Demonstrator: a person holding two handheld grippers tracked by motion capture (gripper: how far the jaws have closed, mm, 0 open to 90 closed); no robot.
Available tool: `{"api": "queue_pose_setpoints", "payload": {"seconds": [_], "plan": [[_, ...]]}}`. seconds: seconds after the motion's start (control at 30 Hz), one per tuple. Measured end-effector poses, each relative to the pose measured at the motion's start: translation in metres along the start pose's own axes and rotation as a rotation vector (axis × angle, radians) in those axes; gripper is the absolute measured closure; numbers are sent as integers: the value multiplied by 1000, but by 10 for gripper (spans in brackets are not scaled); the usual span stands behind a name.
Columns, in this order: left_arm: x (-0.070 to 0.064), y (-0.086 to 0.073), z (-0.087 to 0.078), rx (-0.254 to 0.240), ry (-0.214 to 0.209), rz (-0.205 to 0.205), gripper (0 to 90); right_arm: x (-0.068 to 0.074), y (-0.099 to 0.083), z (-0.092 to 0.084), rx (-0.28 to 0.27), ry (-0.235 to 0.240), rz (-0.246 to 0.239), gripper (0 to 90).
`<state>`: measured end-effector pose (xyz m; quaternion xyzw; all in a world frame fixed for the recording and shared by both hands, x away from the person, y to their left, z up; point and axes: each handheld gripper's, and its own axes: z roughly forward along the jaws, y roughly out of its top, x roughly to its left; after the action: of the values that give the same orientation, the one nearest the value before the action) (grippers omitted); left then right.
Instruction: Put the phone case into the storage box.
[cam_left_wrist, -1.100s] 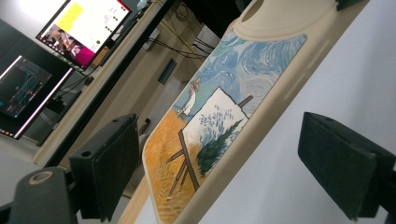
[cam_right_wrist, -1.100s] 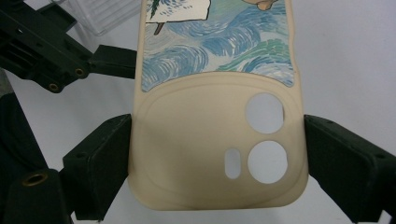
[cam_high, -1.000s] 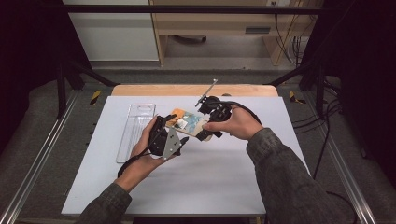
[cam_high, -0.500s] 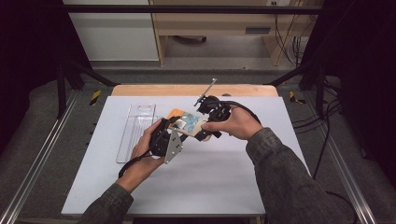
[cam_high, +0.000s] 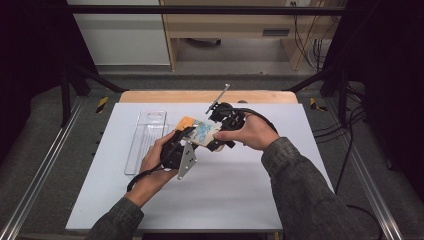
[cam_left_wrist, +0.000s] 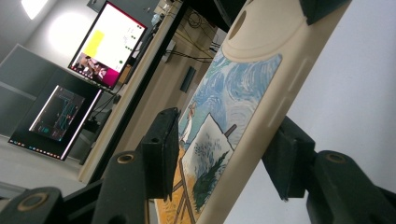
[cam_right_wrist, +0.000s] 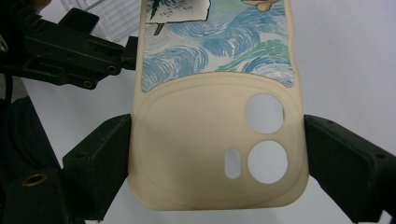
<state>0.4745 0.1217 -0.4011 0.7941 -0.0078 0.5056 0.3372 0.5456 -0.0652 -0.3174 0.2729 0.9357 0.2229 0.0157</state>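
- The clear plastic tray (cam_high: 145, 140) lies flat on the left part of the white table (cam_high: 240, 195), just beside the left hand, so do not bump it
- The left gripper (cam_high: 186, 134) has just been closing; in the left gripper view its pads (cam_left_wrist: 161, 149) sit on both sides of the cream rubbery phone case with a blue swirly painting (cam_left_wrist: 233, 116), but I cannot tell if they squeeze it yet
- Close softly and keep the case straight
- The right gripper (cam_right_wrist: 217, 154) pinches the case's camera-hole end, up above the table middle
- There is open room near the front edge
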Motion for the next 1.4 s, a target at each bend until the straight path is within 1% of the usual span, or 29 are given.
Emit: {"api": "queue_pose_setpoints", "payload": {"seconds": [0.17,0.27,0.33,0.37,0.4,0.53,0.57,0.63,0.67,0.8,0.87,0.9,1.0,1.1,1.13,1.2,1.4], "plan": [[-2,0,-1,-2,-1,12,558,0,1,-1,-2,2,2,117],[-2,0,-2,6,5,35,591,0,1,-1,-3,4,4,117],[-2,0,-2,8,6,37,601,0,1,0,-3,5,6,115],[-3,0,-2,9,7,43,610,0,1,0,-6,4,-4,115],[-3,0,-3,10,11,48,619,1,2,0,-5,3,8,114],[-3,-1,-5,12,24,69,662,2,3,0,-12,3,8,112],[-2,-1,-5,9,27,70,672,1,3,1,-16,5,0,111],[-2,-1,-6,10,31,74,692,2,4,1,-14,9,9,111],[-2,-1,-6,10,34,79,696,1,4,1,-16,9,5,111],[-3,-1,-7,15,38,86,710,2,5,1,-20,13,12,109],[-3,-2,-7,16,35,90,716,2,5,1,-22,10,4,107],[-3,-2,-7,17,33,92,719,2,5,1,-22,10,8,107],[-3,-2,-8,13,30,97,735,2,4,1,-28,6,2,104],[-3,-1,-8,3,23,93,782,3,5,1,-40,-8,-10,112],[-3,0,-9,-2,20,83,786,3,4,1,-45,-15,-22,122],[-3,0,-9,-3,21,88,789,4,4,2,-43,-20,-34,135],[-3,0,-8,-3,18,85,790,6,3,1,-67,-37,-56,94]]}}
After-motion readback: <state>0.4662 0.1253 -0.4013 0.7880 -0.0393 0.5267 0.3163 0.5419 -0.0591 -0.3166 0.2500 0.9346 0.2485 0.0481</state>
